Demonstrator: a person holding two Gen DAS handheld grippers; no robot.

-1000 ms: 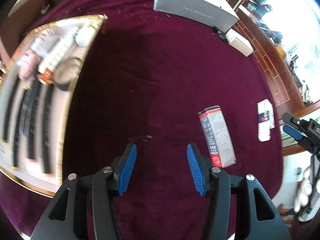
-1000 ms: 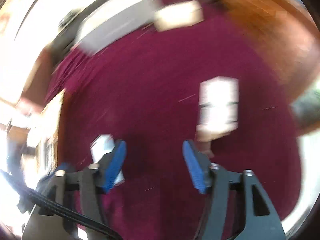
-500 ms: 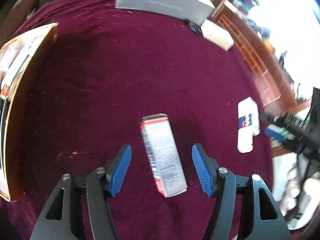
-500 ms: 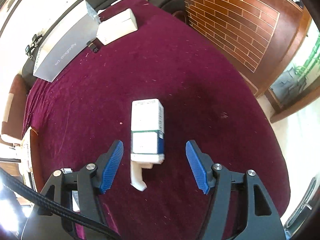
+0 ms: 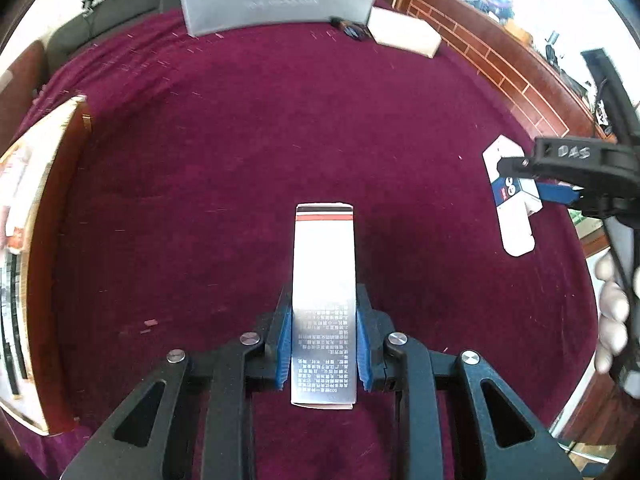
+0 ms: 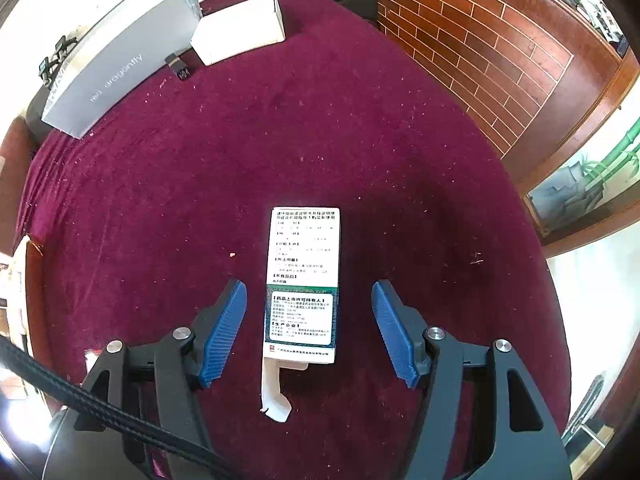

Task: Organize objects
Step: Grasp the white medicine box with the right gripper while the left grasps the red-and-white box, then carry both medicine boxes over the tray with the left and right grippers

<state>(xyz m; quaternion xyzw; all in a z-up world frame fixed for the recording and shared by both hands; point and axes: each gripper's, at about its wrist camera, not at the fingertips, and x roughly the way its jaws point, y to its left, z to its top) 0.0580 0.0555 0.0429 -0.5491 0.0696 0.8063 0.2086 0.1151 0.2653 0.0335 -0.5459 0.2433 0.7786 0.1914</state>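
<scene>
Open maroon surface (image 5: 240, 168) stretches ahead of both tongs. A grey box (image 5: 280, 0) and white box (image 5: 404, 34) line the far edge; a gold-edged tray (image 5: 36, 216) blocks the left.

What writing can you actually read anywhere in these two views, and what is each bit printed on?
"red dragonfly": side of the long grey box, seen upside down and faint.
"DAS": raised letters on the right gripper body, as seen from the left camera.
Silver carton in the left gripper: small Chinese text, too small to read.
White medicine box: Chinese headings and fine print, too small to read reliably.
</scene>
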